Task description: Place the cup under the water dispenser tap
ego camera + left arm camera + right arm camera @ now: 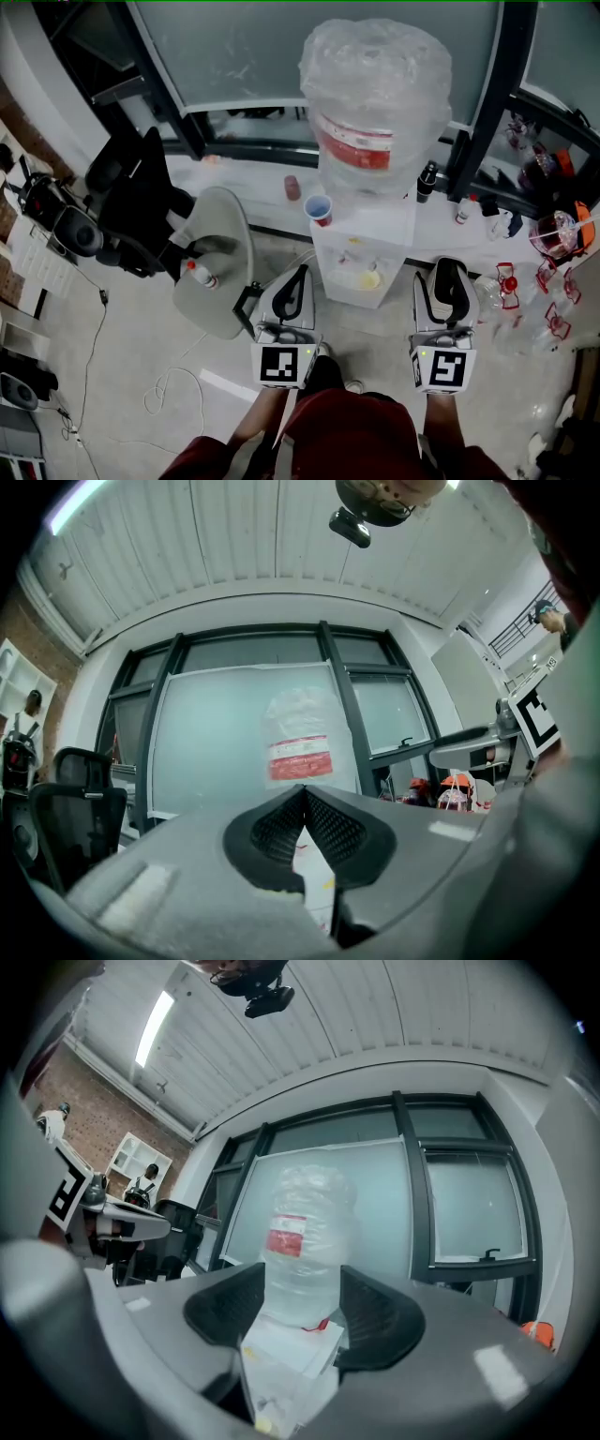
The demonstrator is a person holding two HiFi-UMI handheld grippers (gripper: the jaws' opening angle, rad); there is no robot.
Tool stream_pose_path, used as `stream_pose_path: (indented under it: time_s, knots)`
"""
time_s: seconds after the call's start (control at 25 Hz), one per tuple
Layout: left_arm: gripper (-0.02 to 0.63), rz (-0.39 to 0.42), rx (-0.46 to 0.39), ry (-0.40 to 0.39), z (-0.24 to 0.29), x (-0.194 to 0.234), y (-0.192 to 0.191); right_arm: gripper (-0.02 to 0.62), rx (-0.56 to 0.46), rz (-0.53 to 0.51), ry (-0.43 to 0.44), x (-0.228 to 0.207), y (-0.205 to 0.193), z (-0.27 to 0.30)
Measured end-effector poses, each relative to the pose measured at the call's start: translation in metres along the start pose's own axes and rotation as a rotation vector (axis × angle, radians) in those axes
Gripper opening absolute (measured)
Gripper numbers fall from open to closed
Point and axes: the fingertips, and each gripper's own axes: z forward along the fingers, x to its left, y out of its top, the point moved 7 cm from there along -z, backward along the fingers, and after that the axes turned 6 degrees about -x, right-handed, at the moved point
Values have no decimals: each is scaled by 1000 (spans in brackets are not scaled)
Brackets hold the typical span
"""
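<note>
left gripper before half-hidden water dispenser

Dispenser front stands open; grey table crowds its left.

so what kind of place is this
Likely an office or lab break corner: a water dispenser topped with a large bottle stands by tall windows, with a black office chair nearby.
</note>
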Motion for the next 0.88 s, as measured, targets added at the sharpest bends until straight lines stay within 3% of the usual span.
stream_pose_path:
  time_s: [0.28, 0.48, 0.88]
  knots:
    - [-5, 7, -8, -31, 1, -9, 5, 135, 8, -9, 18, 2, 1, -5]
    - [-5, 10, -2, -44, -1, -13, 6, 0, 6, 2, 10, 3, 1, -9]
    - [-5, 8, -2, -59, -1, -16, 7, 0, 26, -6, 14, 5, -2, -8]
